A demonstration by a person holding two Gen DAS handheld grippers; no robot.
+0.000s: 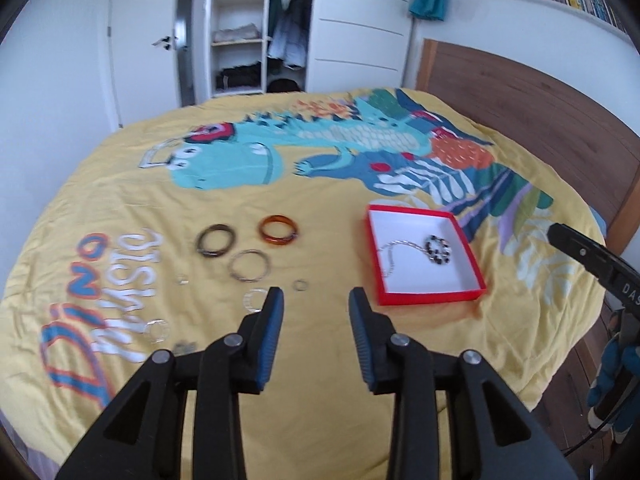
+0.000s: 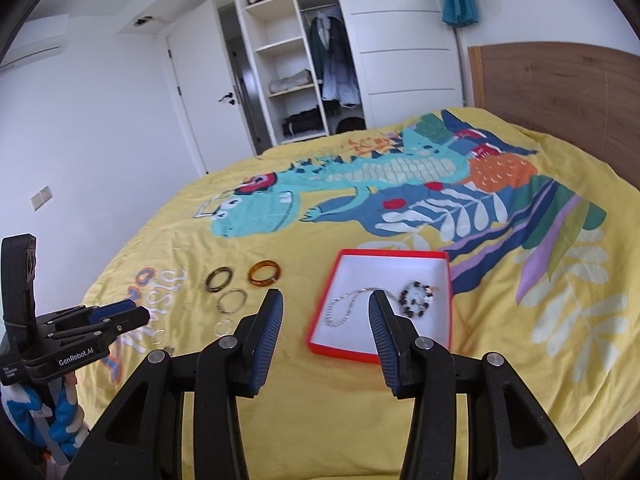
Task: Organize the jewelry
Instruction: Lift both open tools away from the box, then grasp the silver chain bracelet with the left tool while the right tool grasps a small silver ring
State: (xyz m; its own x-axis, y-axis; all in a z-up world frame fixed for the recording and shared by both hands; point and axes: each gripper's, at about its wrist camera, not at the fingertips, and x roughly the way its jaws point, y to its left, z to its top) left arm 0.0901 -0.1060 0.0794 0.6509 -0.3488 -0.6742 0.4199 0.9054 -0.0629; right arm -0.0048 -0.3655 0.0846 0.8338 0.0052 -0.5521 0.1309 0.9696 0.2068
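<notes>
A red box (image 1: 432, 298) (image 2: 340, 350) with a white inside lies on the yellow bedspread. It holds a silver chain necklace (image 1: 394, 254) (image 2: 340, 308) and a black-and-white beaded bracelet (image 1: 439, 249) (image 2: 418, 300). Left of the box lie a dark bangle (image 1: 202, 242) (image 2: 208, 280), an orange bangle (image 1: 278, 241) (image 2: 262, 283), a silver bangle (image 1: 231, 266) (image 2: 224, 308) and several small clear and metal rings (image 1: 158, 330). My left gripper (image 1: 316, 296) hovers open and empty over the spread, near the rings. My right gripper (image 2: 326, 294) is open and empty above the box's near left side.
The dinosaur-print bedspread (image 1: 320, 184) covers the whole bed. A wooden headboard (image 1: 520, 96) stands at the right, an open wardrobe (image 1: 256, 28) and a white door behind. A gloved hand (image 2: 60, 412) carries the left gripper at the bed's left edge.
</notes>
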